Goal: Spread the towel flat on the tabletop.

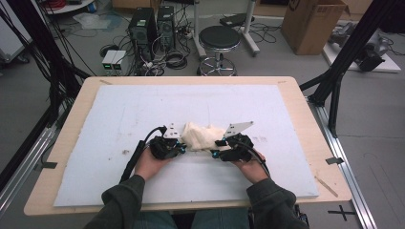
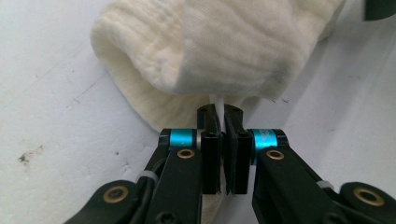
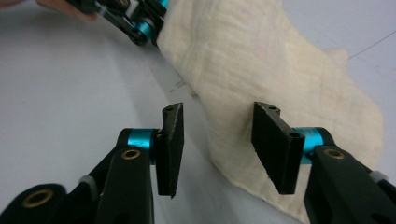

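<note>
On the white-padded counter (image 1: 143, 114), a crumpled cream cloth (image 1: 203, 136) lies between both tools. The left hand-held gripper (image 2: 219, 119) pinches its edge, pressed together on a thin fold that might slip free under a pull. The right hand-held gripper (image 3: 217, 142) stands spread over the cloth's near edge, gripping nothing; closing there may catch too little.

Your crumpled cream-white crinkle-weave cloth (image 1: 203, 137) is plain, no print, w/ a fine ribbed texture. Both tools, left tool (image 2: 222, 116) & right tool (image 3: 218, 116), are matte black w/ bright cyan collars & brass-coloured rivets. The flat foam sheet (image 1: 143, 109) under the cloth is pale blue-white w/ small dark smudges; the light wood tabletop (image 1: 315, 124) rims it. Your sleeves (image 1: 122, 202) are dark olive.
</note>
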Available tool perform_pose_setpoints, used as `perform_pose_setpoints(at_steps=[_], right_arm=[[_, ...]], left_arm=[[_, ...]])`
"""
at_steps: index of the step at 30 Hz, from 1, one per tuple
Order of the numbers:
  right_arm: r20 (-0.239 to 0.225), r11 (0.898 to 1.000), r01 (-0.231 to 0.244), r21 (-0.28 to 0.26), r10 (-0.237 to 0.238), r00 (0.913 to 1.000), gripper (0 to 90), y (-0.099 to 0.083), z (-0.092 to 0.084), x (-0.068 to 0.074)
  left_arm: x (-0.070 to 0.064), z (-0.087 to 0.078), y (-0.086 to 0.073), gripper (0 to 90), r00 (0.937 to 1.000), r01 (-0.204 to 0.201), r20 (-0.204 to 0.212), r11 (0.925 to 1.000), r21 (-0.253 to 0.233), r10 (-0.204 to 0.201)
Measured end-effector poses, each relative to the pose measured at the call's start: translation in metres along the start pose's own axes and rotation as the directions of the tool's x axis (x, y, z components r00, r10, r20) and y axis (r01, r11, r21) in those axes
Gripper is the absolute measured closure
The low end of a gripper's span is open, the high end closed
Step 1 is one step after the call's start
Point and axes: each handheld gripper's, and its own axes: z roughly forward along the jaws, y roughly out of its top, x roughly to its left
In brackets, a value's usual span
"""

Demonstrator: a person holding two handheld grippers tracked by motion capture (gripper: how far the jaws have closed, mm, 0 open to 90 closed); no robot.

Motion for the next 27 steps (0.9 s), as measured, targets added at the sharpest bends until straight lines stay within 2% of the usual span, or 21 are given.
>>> perform_pose_setpoints(at_steps=[2, 6, 15, 18, 20, 22, 23, 24, 27], right_arm=[[0.016, 1.000, 0.017, 0.015, -0.017, 0.9997, 57.5, 0.001, 0.006, -0.001], [0.041, 1.000, 0.022, 0.007, -0.023, 0.9989, 61.1, 0.002, 0.012, -0.005], [0.039, 1.000, 0.007, 0.014, -0.008, 0.9992, 68.5, 0.013, 0.023, -0.011], [0.017, 1.000, 0.015, 0.018, -0.016, 0.9997, 76.0, 0.016, 0.024, -0.009], [-0.015, 0.999, 0.025, 0.022, -0.025, 0.9996, 81.7, 0.019, 0.022, -0.007], [-0.050, 0.999, 0.028, 0.032, -0.026, 0.9984, 82.9, 0.024, 0.020, -0.002], [-0.076, 0.998, 0.053, 0.042, -0.050, 0.9958, 83.1, 0.029, 0.017, 0.006], [-0.076, 0.998, 0.053, 0.042, -0.050, 0.9958, 83.1, 0.029, 0.017, 0.006], [-0.116, 0.995, 0.084, 0.049, -0.078, 0.9902, 83.0, 0.036, 0.012, 0.018]], left_arm=[[0.002, -0.006, 0.000, 86.7, 0.9999, 0.011, 0.009, 0.9999, -0.007, -0.011], [0.002, -0.031, -0.001, 86.8, 0.9998, -0.019, -0.006, 0.9991, -0.037, 0.019], [0.000, -0.085, -0.016, 86.8, 0.9969, -0.063, -0.051, 0.9946, -0.082, 0.059], [-0.003, -0.102, -0.022, 86.8, 0.9955, -0.079, -0.060, 0.9924, -0.094, 0.073], [-0.005, -0.112, -0.025, 86.8, 0.9949, -0.080, -0.070, 0.9906, -0.111, 0.073], [-0.008, -0.122, -0.027, 86.8, 0.9936, -0.087, -0.082, 0.9883, -0.125, 0.077], [-0.009, -0.126, -0.029, 86.8, 0.9930, -0.092, -0.085, 0.9873, -0.129, 0.082], [-0.011, -0.131, -0.030, 86.8, 0.9916, -0.100, -0.094, 0.9872, -0.125, 0.088], [-0.013, -0.139, -0.037, 86.7, 0.9917, -0.095, -0.098, 0.9884, -0.119, 0.084]])
